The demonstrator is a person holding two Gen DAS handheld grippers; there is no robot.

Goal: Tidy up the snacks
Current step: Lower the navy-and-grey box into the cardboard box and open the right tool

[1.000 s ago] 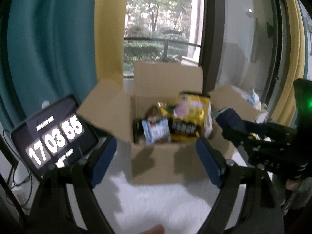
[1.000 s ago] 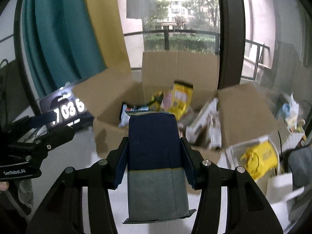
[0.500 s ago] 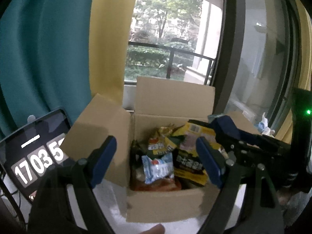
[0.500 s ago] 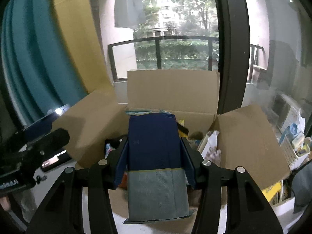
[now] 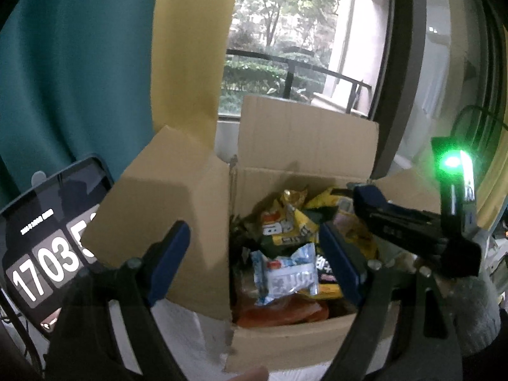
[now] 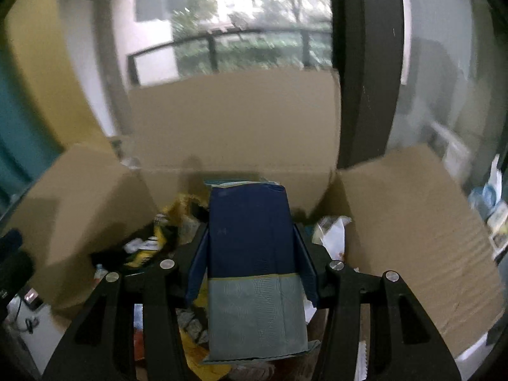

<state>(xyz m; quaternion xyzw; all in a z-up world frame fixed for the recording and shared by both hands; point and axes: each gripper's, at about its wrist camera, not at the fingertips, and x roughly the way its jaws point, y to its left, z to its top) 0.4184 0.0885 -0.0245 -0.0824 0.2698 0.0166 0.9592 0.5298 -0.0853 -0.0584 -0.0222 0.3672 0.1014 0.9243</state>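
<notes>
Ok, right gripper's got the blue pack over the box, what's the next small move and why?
Probably lower it a little further into the box and only then open. The right gripper is shut on the blue pack, which hangs above the snacks already piled inside, with the flaps standing open. The left gripper is open and empty, so it need not move.

White surface bears cardboard box (flaps open).
</notes>
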